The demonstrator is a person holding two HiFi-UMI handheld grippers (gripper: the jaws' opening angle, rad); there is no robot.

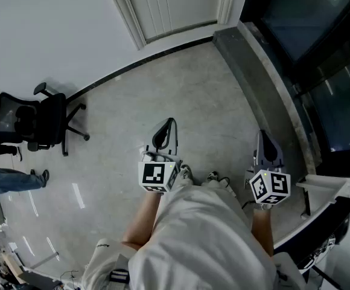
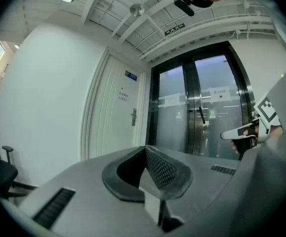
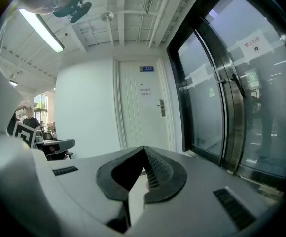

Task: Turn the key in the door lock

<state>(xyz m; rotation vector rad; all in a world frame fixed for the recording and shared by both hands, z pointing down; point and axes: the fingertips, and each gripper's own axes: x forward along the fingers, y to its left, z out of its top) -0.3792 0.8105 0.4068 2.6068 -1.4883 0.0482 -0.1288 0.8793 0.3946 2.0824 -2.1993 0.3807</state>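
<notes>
Both grippers are carried low and roughly level in front of the person's body. That looks like a carry for walking up to the lock, not for working at it. The left gripper (image 1: 168,125) has its jaws pressed together at the tips with nothing between them. The right gripper (image 1: 263,135) is likewise fully closed and empty, so neither holds a key. The white door (image 3: 142,107) stands well ahead of both, across a stretch of bare floor (image 1: 193,95). It lies almost straight along the right gripper's line, but off to the left of where the left gripper points. The left gripper faces more toward the dark glass doors (image 2: 197,107), which run along the right gripper's right side. The handle and lock plate (image 3: 161,107) sit on the door's right edge, above and just right of the right gripper's closed tips in its own view. They are too small to tell whether a key is already in the lock. An office chair (image 1: 39,122) stands far off to the left of the left gripper, out of the way. Keeping the jaws shut probably just makes the grippers easy to carry. Whichever one takes the key would have to open first. The right gripper looks better lined up for that, since it already points at the lock side of the door. The task itself has seemingly not begun.
</notes>
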